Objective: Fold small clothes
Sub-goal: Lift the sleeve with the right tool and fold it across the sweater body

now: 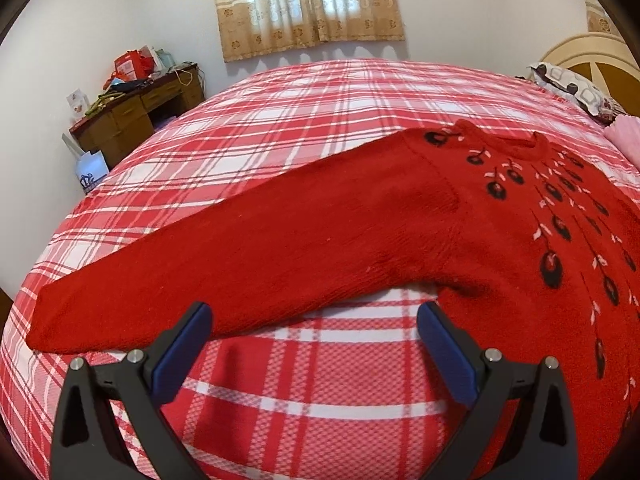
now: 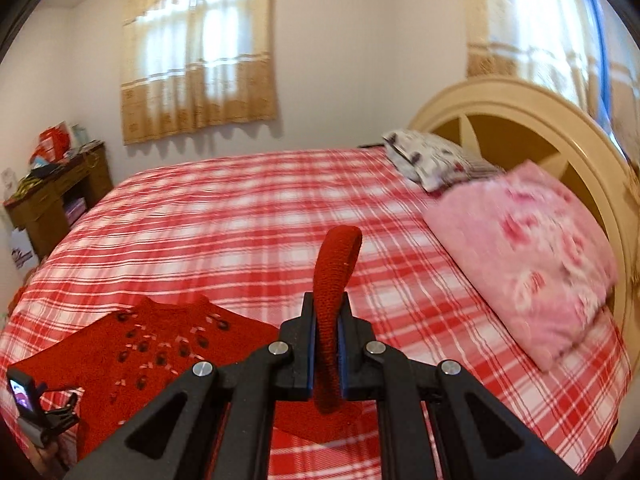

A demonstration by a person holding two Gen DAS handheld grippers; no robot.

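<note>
L black 2-finger gripper w/ blue pads (image 1: 314, 320): jaws spread wide, nothing between them, pointing downward at an angle. R black 2-finger gripper w/ blue pads (image 2: 328, 312): jaws nearly together, pinching a red knitted sweater cuff (image 2: 334, 276), tilted downward.

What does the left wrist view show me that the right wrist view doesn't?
Only the left wrist view shows the sweater's long sleeve stretched flat across the bed, with the left tool open just short of it, holding nothing.

Only the right wrist view shows the right tool shut on a strip of red knit lifted off the bed, plus the pink pillow in full.

Both show the sweater with its dark flower pattern, the checked bedspread, the patterned pillow, the headboard, the curtained window and the cluttered desk.
</note>
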